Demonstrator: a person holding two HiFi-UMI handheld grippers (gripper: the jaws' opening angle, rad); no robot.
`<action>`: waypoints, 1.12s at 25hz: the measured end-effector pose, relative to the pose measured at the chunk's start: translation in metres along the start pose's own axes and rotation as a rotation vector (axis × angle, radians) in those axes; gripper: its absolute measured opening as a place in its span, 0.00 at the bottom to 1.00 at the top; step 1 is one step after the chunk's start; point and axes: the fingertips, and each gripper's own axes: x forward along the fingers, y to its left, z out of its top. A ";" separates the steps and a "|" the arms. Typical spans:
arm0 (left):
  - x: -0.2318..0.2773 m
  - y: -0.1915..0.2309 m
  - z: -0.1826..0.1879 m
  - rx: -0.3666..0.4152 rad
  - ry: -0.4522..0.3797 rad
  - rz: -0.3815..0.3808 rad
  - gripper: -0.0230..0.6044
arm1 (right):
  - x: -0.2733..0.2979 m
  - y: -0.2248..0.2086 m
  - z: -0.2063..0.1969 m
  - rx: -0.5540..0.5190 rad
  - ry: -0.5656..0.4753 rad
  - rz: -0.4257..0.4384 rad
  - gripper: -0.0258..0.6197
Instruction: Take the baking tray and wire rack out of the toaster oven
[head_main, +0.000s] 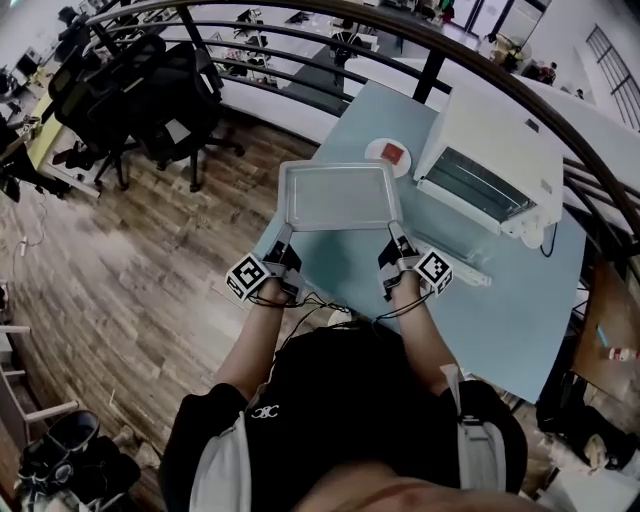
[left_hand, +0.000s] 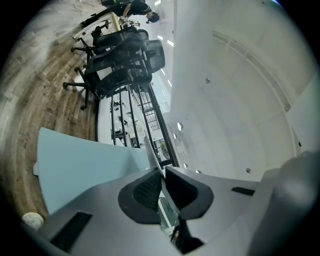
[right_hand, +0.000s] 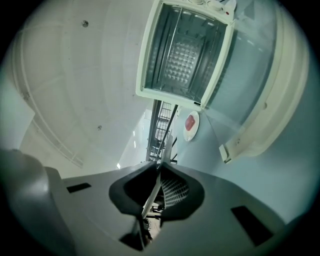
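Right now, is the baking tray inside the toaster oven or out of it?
Out: left gripper and right gripper hold the baking tray clear of the toaster oven.

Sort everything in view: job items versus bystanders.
Job: baking tray, gripped at its near edge by left gripper and right gripper; toaster oven, open.
Lying about: small plate with a red item; office chairs.

- We see a pale blue table (head_main: 520, 330) on a wooden floor (head_main: 130, 260).
- We find a small white plate (head_main: 388, 153) on it, bearing something red.
- We note black office chairs (head_main: 150, 90) near a black railing (head_main: 432, 72).
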 end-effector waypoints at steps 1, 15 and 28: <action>-0.003 0.004 0.003 -0.004 -0.007 0.003 0.09 | 0.003 -0.001 -0.004 0.003 0.009 -0.007 0.09; -0.035 0.067 0.007 -0.069 0.003 0.150 0.10 | 0.015 -0.041 -0.053 -0.017 0.110 -0.175 0.10; -0.036 0.101 -0.002 -0.032 0.059 0.298 0.12 | 0.015 -0.075 -0.065 -0.061 0.144 -0.340 0.12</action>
